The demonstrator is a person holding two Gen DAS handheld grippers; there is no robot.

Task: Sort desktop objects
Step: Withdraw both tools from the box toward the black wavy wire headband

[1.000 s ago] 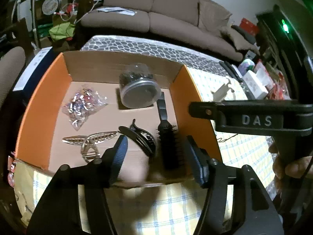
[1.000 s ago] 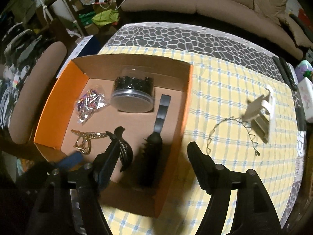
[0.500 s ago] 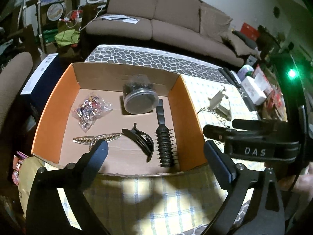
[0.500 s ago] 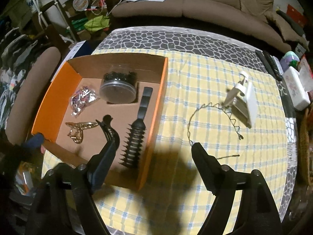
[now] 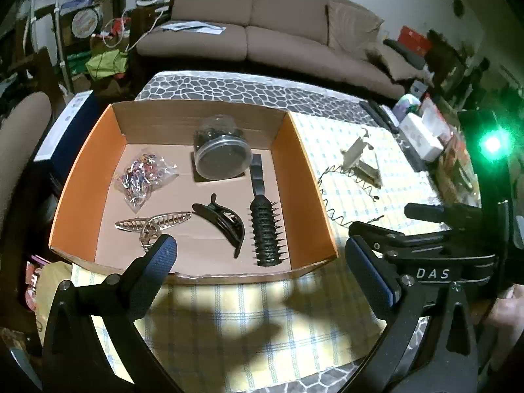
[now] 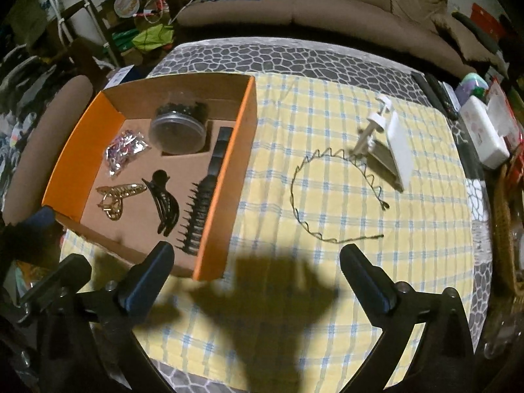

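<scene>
Both tools are still spreading with nothing between them: left tool (image 5: 262,255) over the cardboard box (image 5: 296,163), right tool (image 6: 257,262) near the wavy headband (image 6: 327,196).

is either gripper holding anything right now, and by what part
Nothing is held. The left gripper is open and empty above the box's near edge; the right gripper's jaws are opening over bare tablecloth, nothing between them.
</scene>
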